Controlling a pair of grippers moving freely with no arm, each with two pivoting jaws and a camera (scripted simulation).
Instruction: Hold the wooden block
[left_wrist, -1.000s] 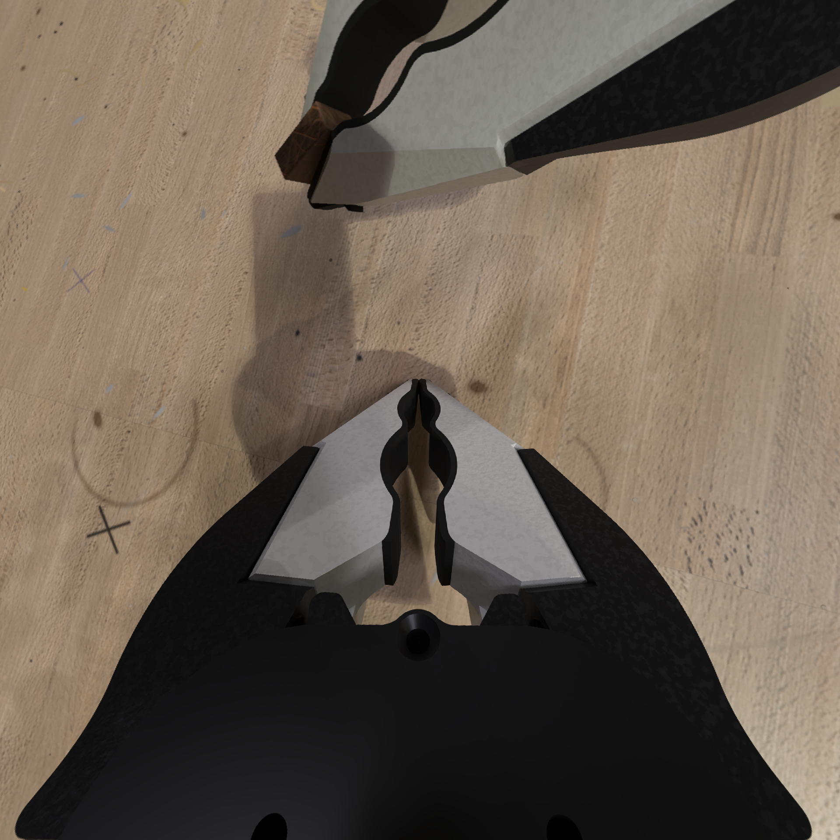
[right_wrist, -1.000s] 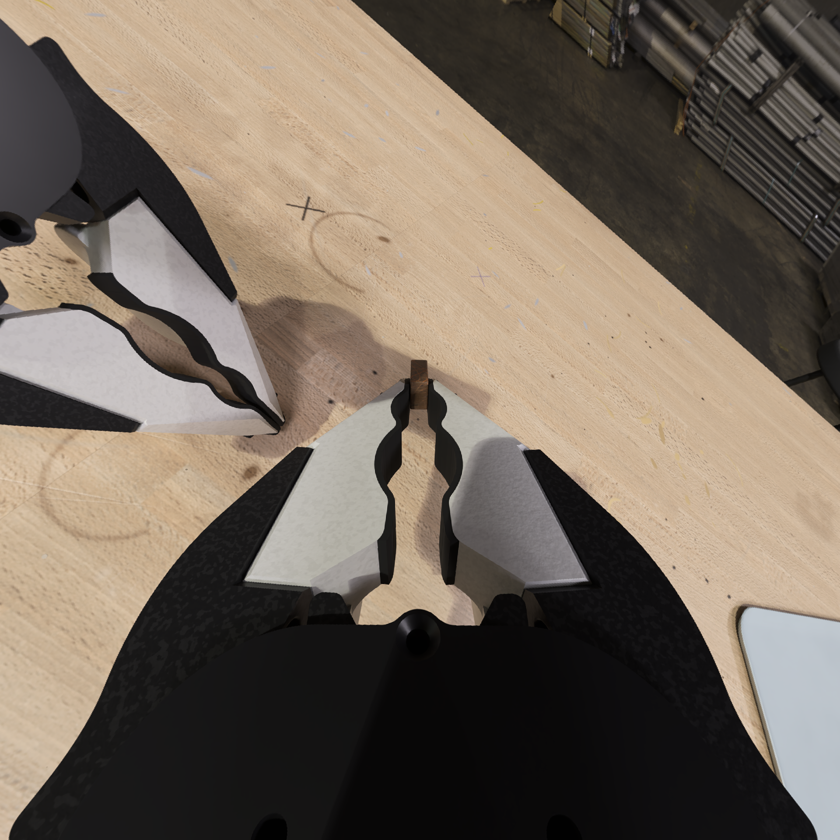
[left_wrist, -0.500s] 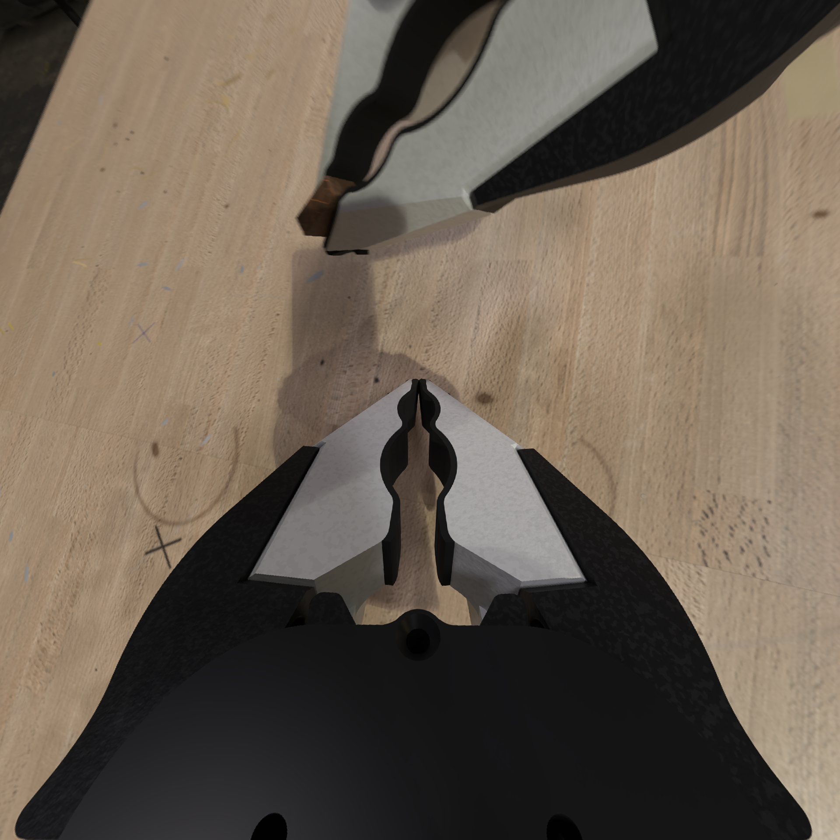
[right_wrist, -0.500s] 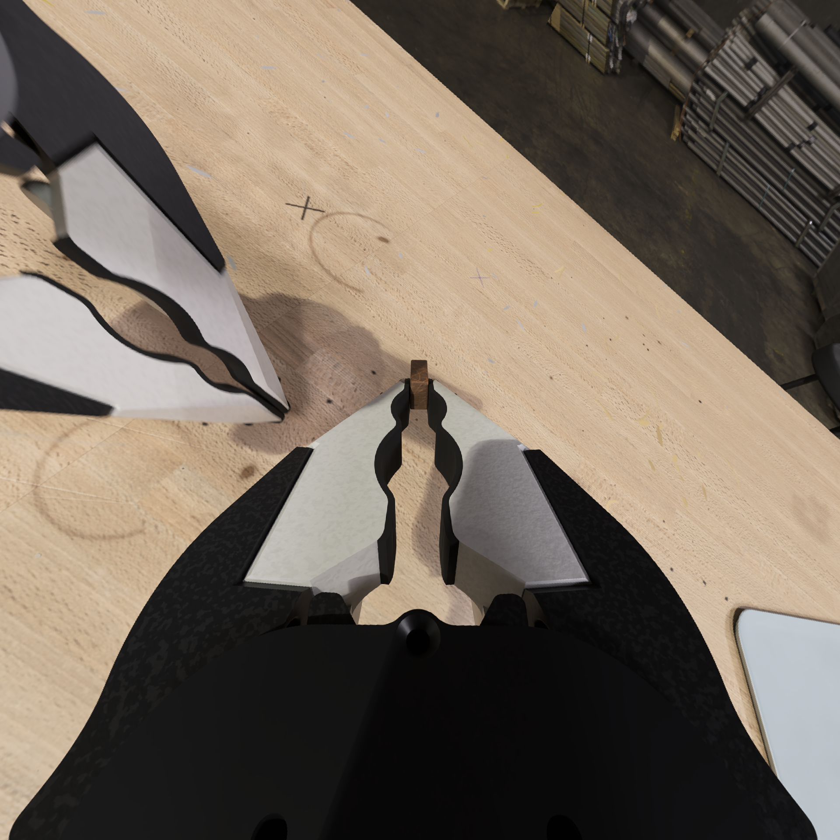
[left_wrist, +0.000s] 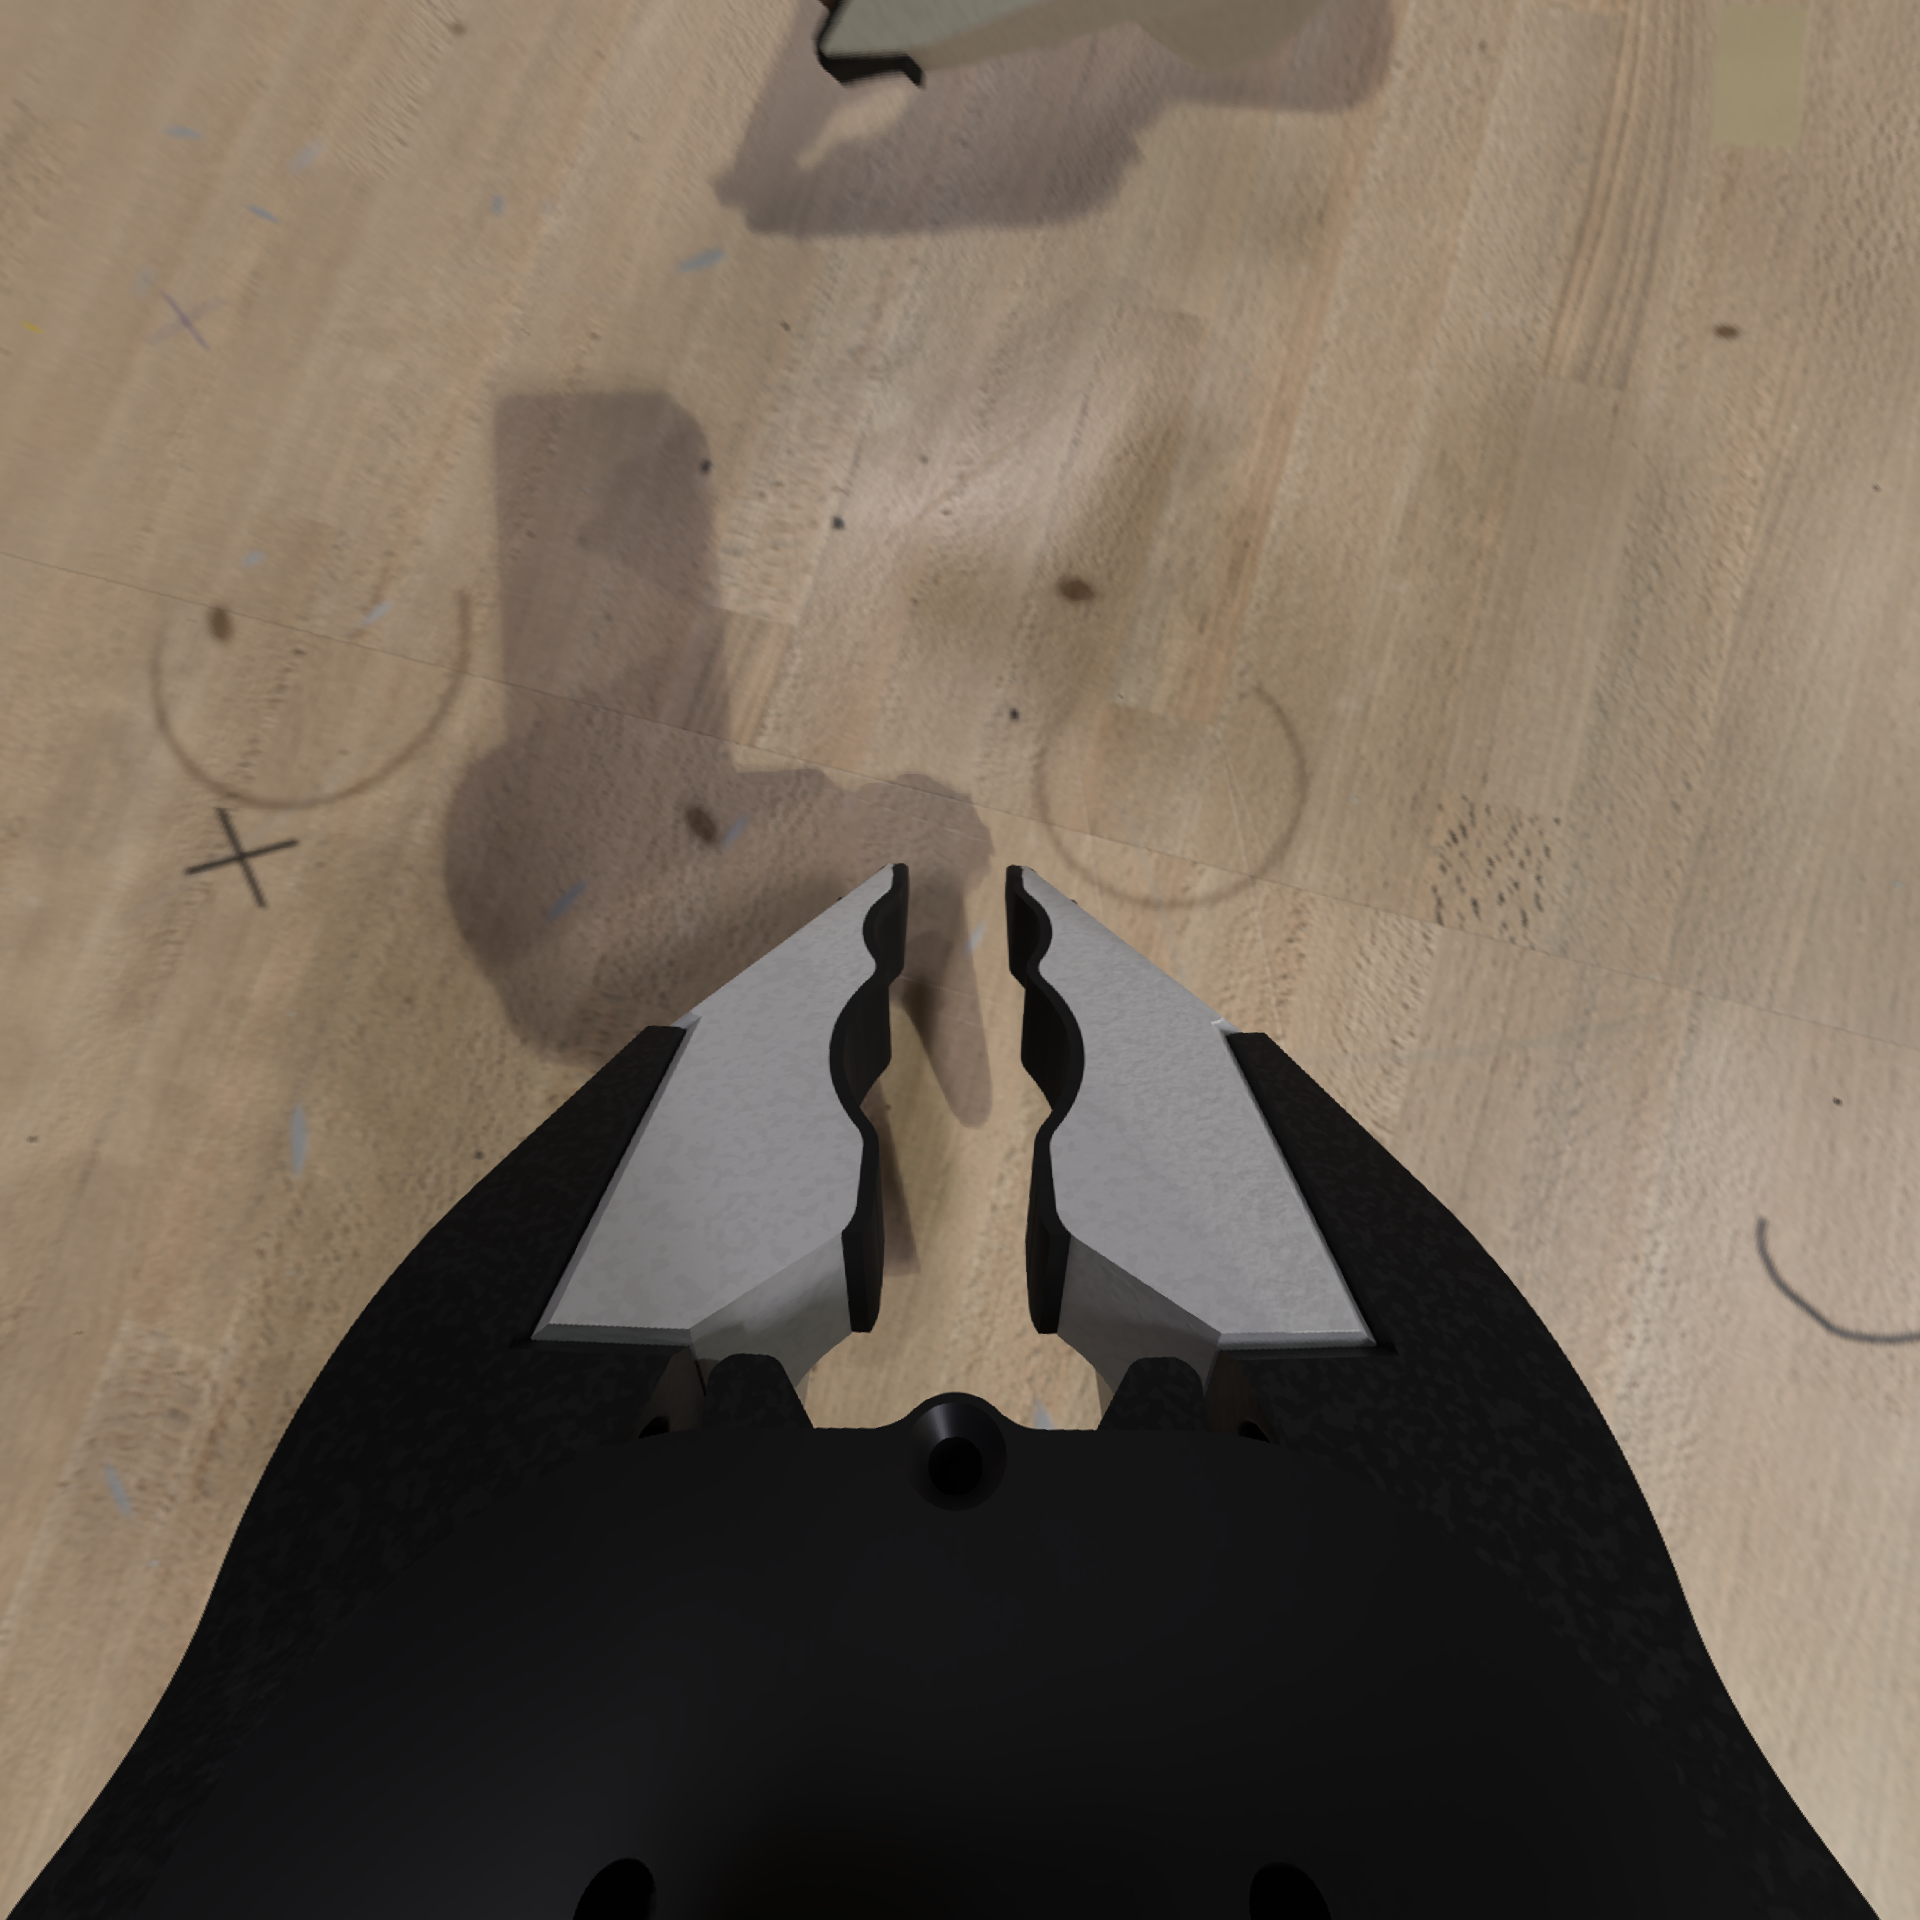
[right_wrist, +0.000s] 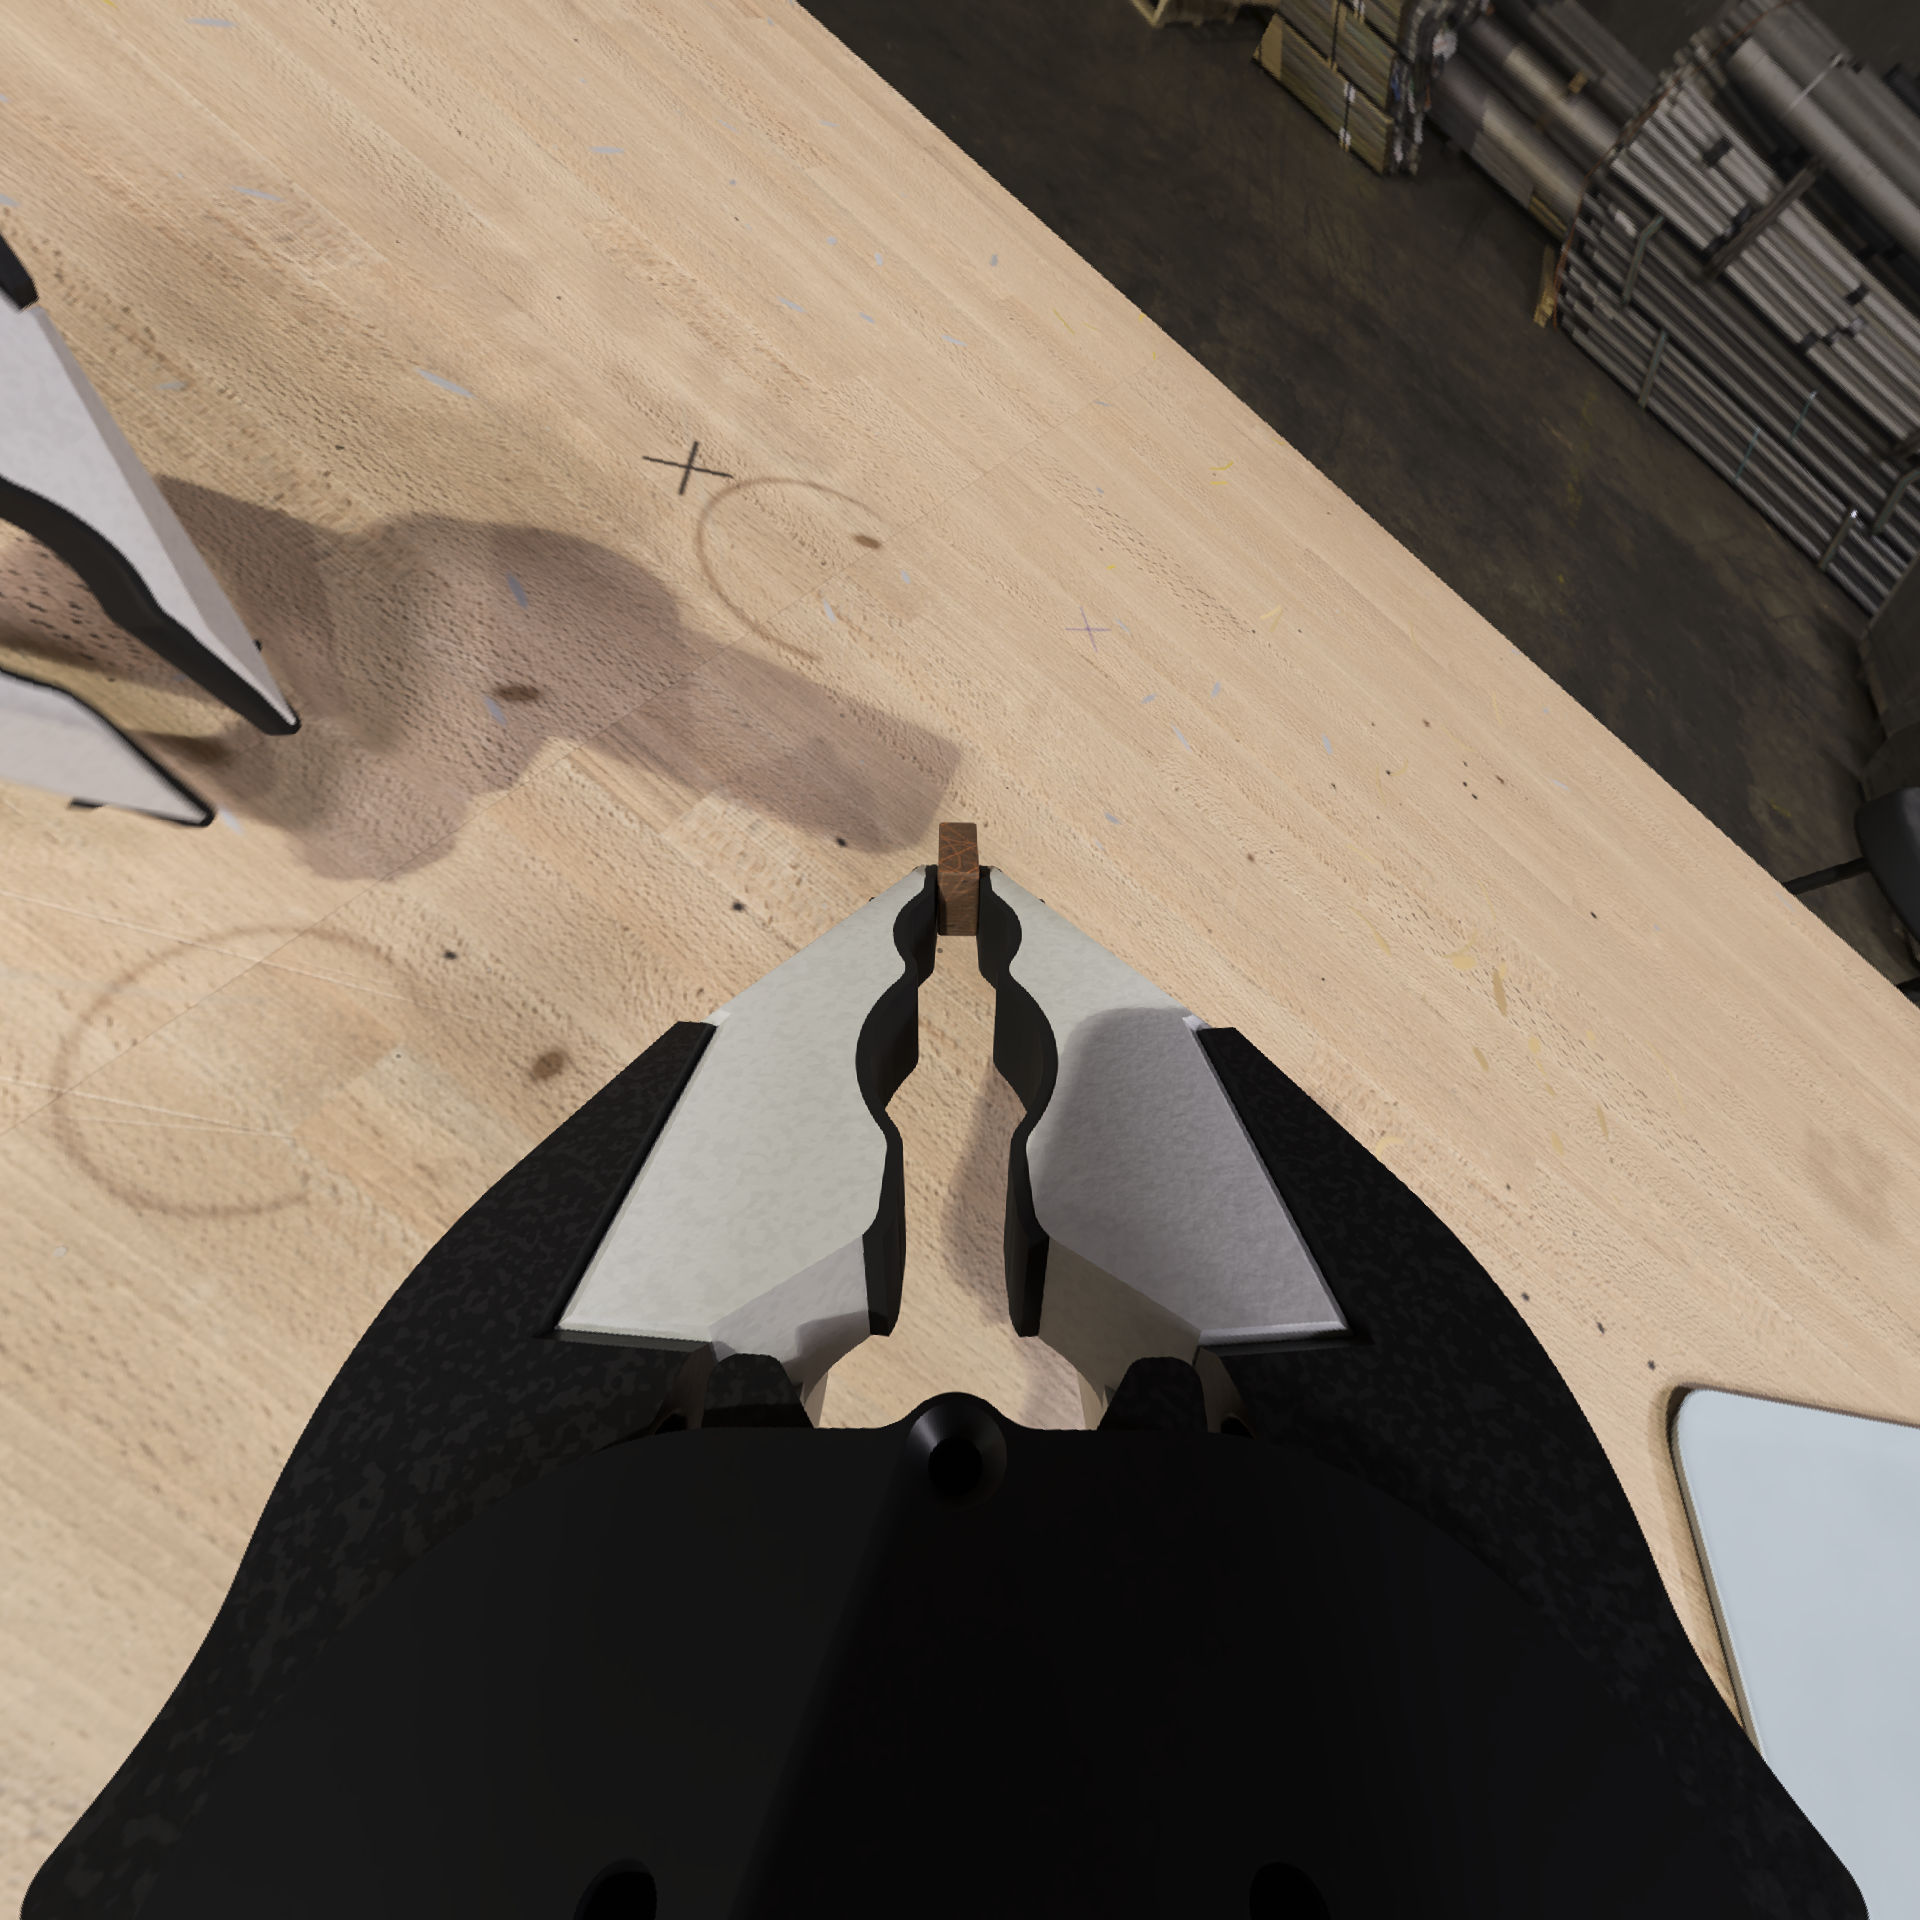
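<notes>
A small dark brown wooden block (right_wrist: 958, 878) is pinched between the fingertips of my right gripper (right_wrist: 958, 883), held above the light wooden table (right_wrist: 623, 260). My left gripper (left_wrist: 956, 883) is open with a narrow gap between its tips and holds nothing; it hangs over the table. In the right wrist view the left gripper (right_wrist: 223, 758) shows at the left edge, apart from the block. In the left wrist view only a tip of the right gripper (left_wrist: 883, 42) shows at the top edge; the block is out of that view.
The table's far edge (right_wrist: 1143, 343) runs diagonally, with dark floor and stacked metal pipes (right_wrist: 1714, 208) beyond. A pale flat sheet (right_wrist: 1818, 1610) lies at the right. Pencil circles and crosses mark the tabletop (left_wrist: 312, 707).
My left gripper has opened from shut and drawn back from the right gripper, which has slid to the top edge of its view. The right gripper still holds the block.
</notes>
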